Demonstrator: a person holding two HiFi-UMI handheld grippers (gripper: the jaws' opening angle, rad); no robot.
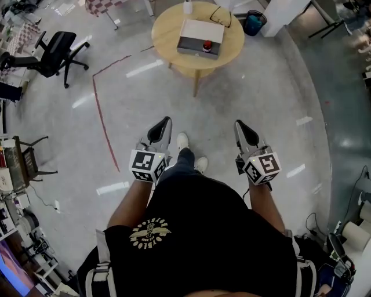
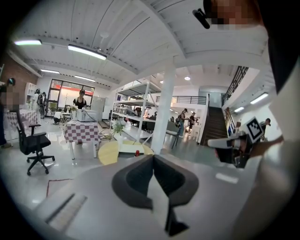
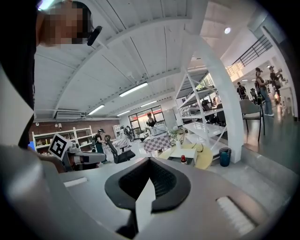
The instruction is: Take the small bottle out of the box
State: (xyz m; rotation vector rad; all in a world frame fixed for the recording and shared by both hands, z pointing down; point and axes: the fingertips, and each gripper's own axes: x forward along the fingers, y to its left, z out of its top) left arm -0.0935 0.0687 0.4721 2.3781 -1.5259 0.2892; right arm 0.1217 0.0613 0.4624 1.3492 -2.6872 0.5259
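The small bottle [image 1: 207, 45] shows only as a tiny thing with a red top and a pale body below it. It is too small to tell more. It stands at the right end of the low grey box [image 1: 194, 45], whose white flap lies open on the far side. The box sits in the middle of the round light-wood surface [image 1: 168, 32] at the far end of the pale, glossy floor [image 1: 255, 93]. There is one bottle with a red top, one box and one round surface. Also on that surface are one pair of dark-rimmed glasses [image 1: 220, 16] behind the box and one small white container [image 1: 188, 7] at the far edge. One dark blue bin [image 1: 253, 23] stands on the floor just beside the surface on the right, and one black office chair [image 1: 55, 53] stands well apart on the left. The two tools are well away from the box, held low in front of the standing person. The left tool [image 1: 162, 126] has its dark jaws pressed together with nothing between them. The right tool [image 1: 246, 131] is likewise fully closed and empty. Two white shoes [image 1: 182, 141] show between them.
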